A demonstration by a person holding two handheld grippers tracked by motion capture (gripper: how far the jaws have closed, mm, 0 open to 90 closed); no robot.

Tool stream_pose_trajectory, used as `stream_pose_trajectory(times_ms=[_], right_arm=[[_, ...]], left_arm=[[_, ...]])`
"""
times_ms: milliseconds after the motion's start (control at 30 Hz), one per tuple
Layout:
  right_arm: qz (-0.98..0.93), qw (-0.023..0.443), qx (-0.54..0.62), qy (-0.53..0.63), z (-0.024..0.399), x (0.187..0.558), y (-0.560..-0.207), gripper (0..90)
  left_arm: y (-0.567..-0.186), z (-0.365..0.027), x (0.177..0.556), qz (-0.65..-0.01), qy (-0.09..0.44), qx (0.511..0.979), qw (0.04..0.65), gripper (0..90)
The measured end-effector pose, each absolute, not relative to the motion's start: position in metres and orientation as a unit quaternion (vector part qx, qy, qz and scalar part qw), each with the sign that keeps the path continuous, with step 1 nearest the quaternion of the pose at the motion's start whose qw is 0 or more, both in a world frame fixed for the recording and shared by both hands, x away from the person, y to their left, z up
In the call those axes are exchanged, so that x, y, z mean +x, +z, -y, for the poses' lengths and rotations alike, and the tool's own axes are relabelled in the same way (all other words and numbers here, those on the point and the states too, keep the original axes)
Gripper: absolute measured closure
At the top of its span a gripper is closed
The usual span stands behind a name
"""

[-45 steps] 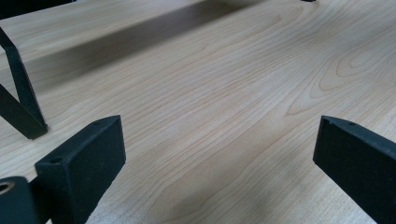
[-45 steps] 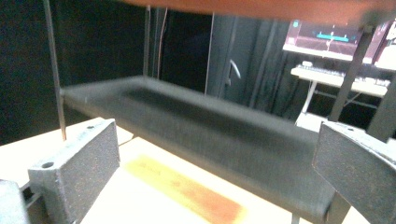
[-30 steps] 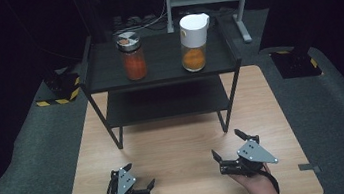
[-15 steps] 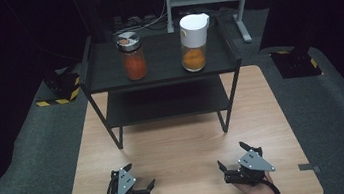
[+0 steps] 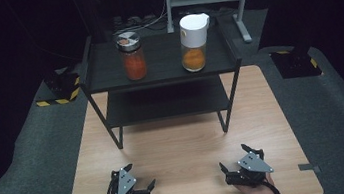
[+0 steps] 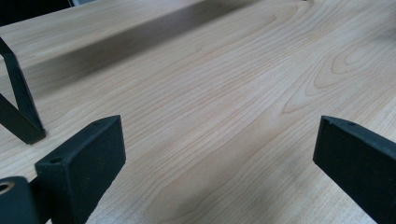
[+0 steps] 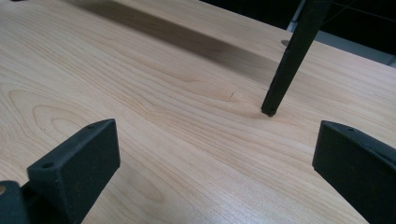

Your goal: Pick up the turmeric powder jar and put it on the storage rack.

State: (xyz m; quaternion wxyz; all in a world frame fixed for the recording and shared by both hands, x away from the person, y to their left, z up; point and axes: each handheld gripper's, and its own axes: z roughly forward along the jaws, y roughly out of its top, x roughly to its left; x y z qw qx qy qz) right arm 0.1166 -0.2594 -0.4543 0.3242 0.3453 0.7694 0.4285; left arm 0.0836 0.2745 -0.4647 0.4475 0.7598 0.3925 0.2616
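— Did you see the right gripper (image 5: 246,169) a moment ago? It had slid back toward the near edge of the table (image 5: 186,140) and turned a little; the left gripper (image 5: 130,187) had hardly stirred.

— Were they carrying anything?

— No. Both sets of jaws were spread wide with only bare wood between them. In the left gripper view the left gripper (image 6: 215,154) looked across the boards, and the right gripper (image 7: 215,149) in the right gripper view faced a leg of the rack (image 7: 292,56).

— And the jars?

— Well apart from the hands, up on the top shelf of the black rack (image 5: 161,70). The jar with the red filling (image 5: 132,56) stood left, its metal cap on; the white-lidded jar with the orange filling (image 5: 193,43) stood right, the two apart from each other.

— So which step was that?

— The very start, I'd say: hands parked, nothing reached for yet. Next, as I judged it, a gripper needed to lift off the table, travel forward and up to shelf height, and close around a jar's body while keeping it upright.
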Motion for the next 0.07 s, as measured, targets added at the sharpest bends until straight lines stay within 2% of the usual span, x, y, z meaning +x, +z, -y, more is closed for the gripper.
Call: stream_pose_trajectory(times_ms=[67], right_arm=[[-0.770, 0.325, 0.346, 0.428, 0.2592, 0.1164, -0.4542, 0.2]], left_arm=[[-0.4648, -0.2746, 0.0837, -0.392, 0.261, 0.760, 0.448, 2.6]])
